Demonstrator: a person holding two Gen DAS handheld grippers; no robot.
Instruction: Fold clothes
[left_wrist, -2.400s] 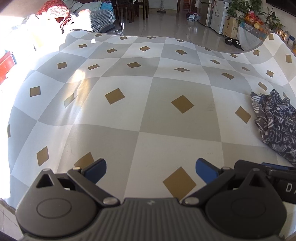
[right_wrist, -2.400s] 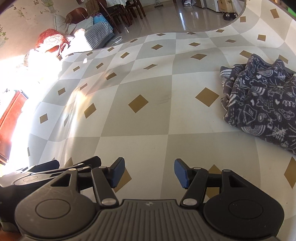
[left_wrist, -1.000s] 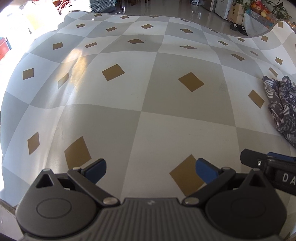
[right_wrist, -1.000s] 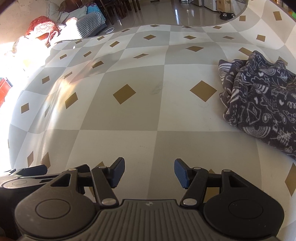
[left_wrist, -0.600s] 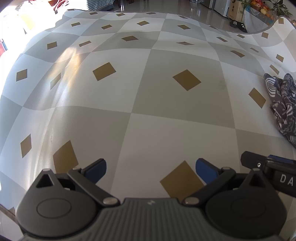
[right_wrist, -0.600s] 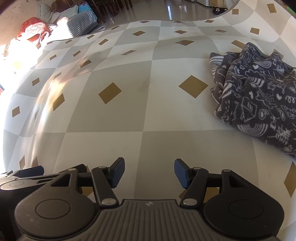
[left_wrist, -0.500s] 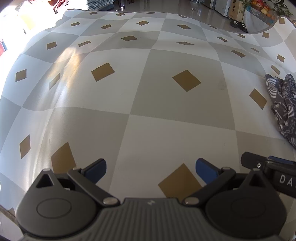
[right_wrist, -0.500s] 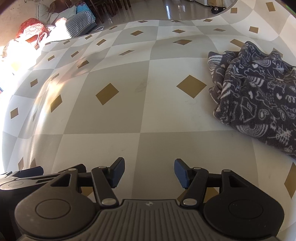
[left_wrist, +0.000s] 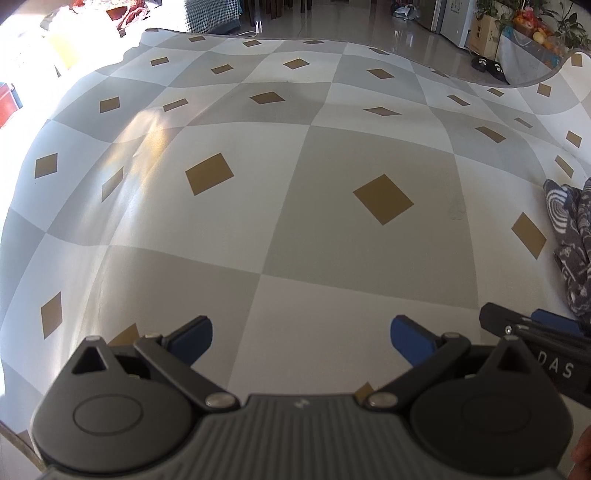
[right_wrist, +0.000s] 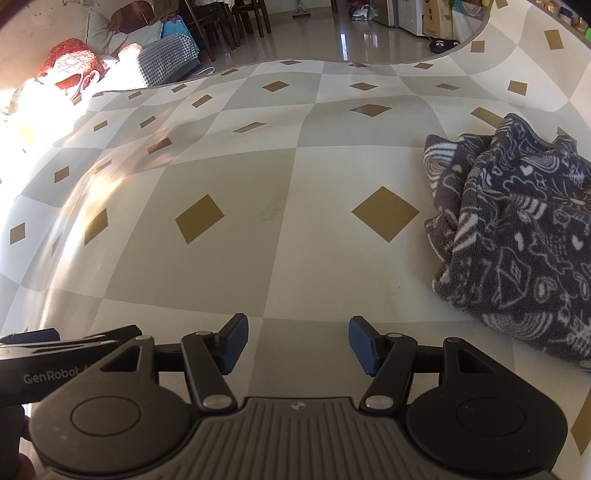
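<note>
Sunlit living space with a glossy tiled floor (right_wrist: 332, 33) lies beyond a wide table covered in a smooth checked cloth of grey and cream squares with tan diamonds (left_wrist: 295, 229). On that cloth, off to the right, sits a crumpled dark grey fleece garment with white doodle print (right_wrist: 517, 236), unfolded. Folding looks not yet begun; this seems the approach, and the next move calls for reaching right to catch a hem. Left gripper (left_wrist: 299, 332) and right gripper (right_wrist: 297, 341) both stand spread, holding nothing. Only the right wrist view shows the garment nearly whole; the left catches just its edge, plus potted plants (left_wrist: 532, 18).
</note>
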